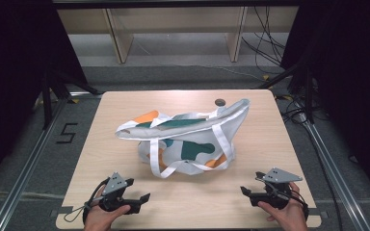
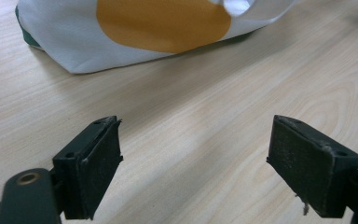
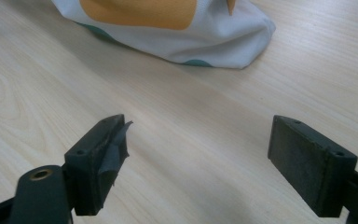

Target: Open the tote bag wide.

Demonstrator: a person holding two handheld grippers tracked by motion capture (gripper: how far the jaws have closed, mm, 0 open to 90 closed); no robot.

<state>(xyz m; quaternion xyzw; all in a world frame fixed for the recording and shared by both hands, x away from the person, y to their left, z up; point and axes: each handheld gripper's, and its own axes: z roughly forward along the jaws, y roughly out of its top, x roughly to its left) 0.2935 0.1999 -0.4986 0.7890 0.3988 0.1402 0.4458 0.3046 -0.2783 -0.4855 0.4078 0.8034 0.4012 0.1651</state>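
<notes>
Tote bag [image 1: 188,139] lies mid-table [image 1: 125,106], small dark disc [image 1: 219,102] behind

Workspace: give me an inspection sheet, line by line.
Surface: light wood table, bare around the bag.
Job's things: white tote bag with orange and green patches, lying mid-table, mouth open, straps loose toward the person.
Clutter: small dark disc near the far edge.
Grippers: left gripper and right gripper near the front edge, jaws open, holding nothing.
Cables: bundle on the floor, far right.
Surroundings: wooden shelf frame behind; floor mark "5" on the left.
</notes>
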